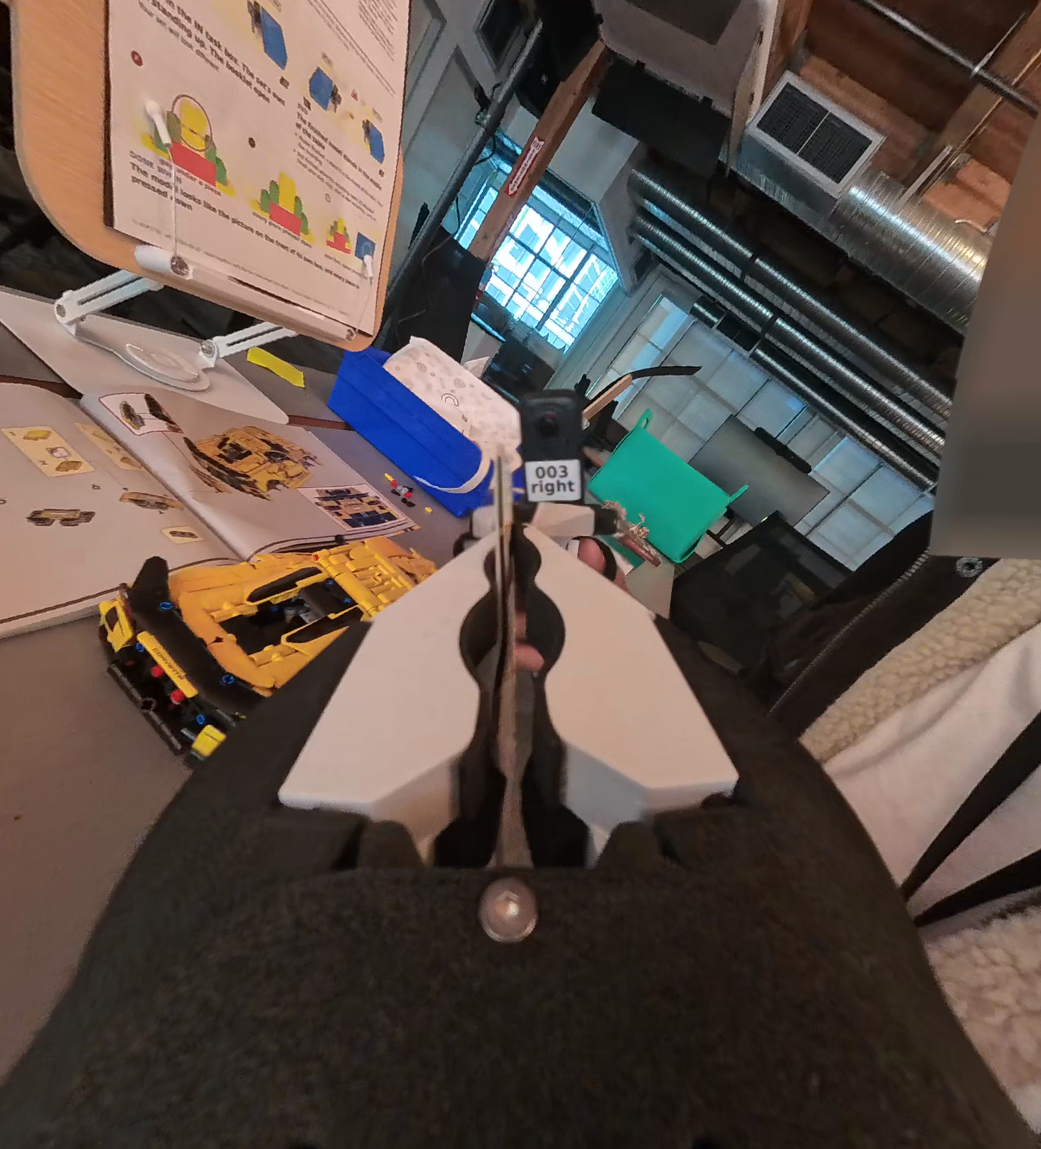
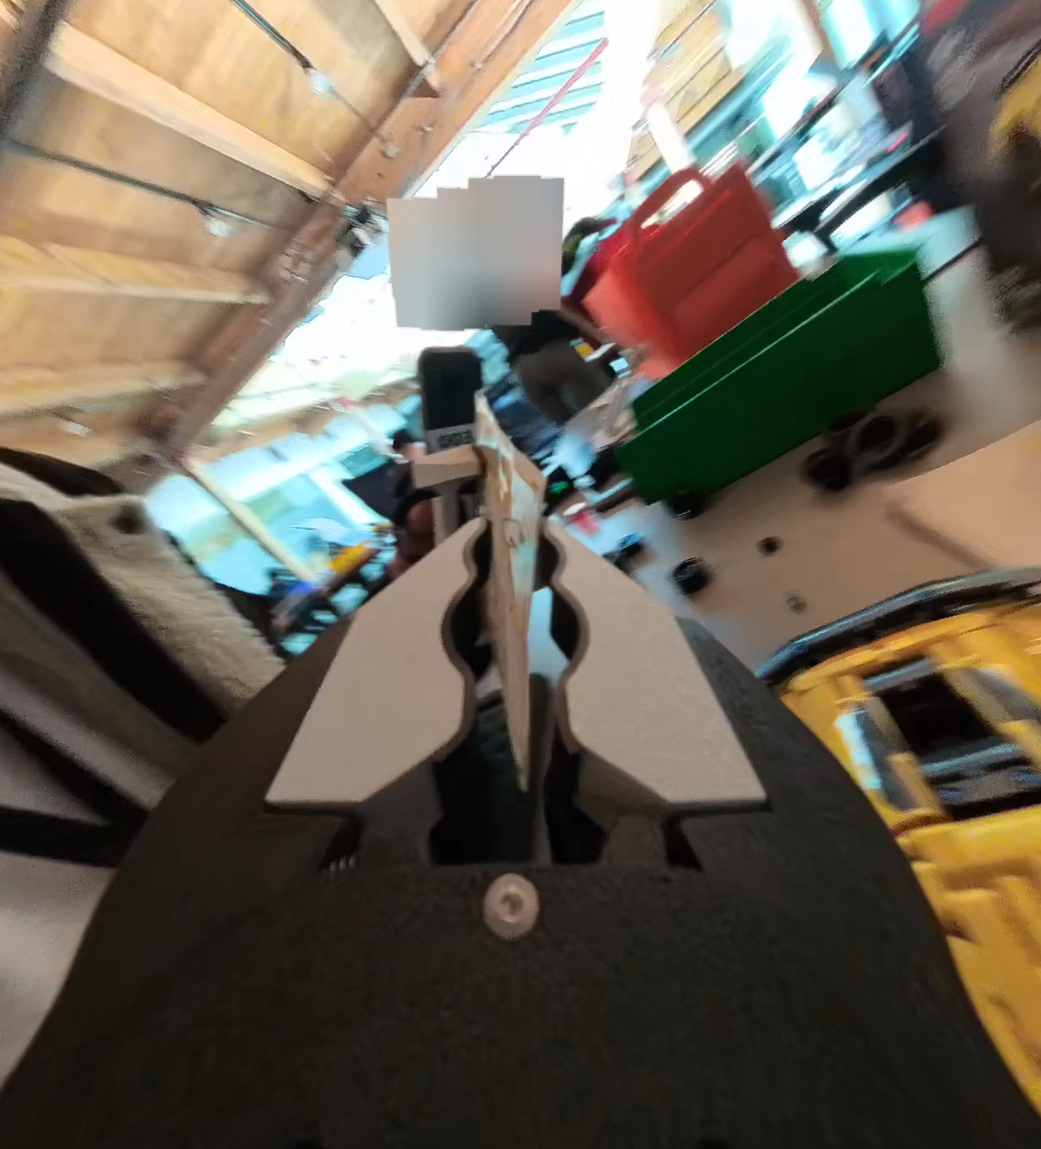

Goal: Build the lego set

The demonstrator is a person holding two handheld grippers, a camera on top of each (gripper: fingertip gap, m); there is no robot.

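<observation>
Holding: left gripper (image 1: 508,559) and right gripper (image 2: 514,547), jaws of each closed on one thin flat sheet (image 2: 513,622), edge-on at frame centre.
Model: yellow lego car (image 1: 256,628) on the desk (image 1: 39,777), left of frame.
Handling advice: keep the sheet taut; likely a sticker sheet.
View difference: manual (image 1: 132,485) appears only in left wrist view; right view blurred.

Left gripper (image 1: 508,547): matte black textured body, two pale grey wedge fingers (image 1: 406,696) with scalloped black inner edges, a silver screw (image 1: 508,912) behind the jaws. Right gripper (image 2: 514,547) looks the same, with its own screw (image 2: 510,903). Beside them, a dark fleece-lined jacket (image 1: 965,628) over white
</observation>
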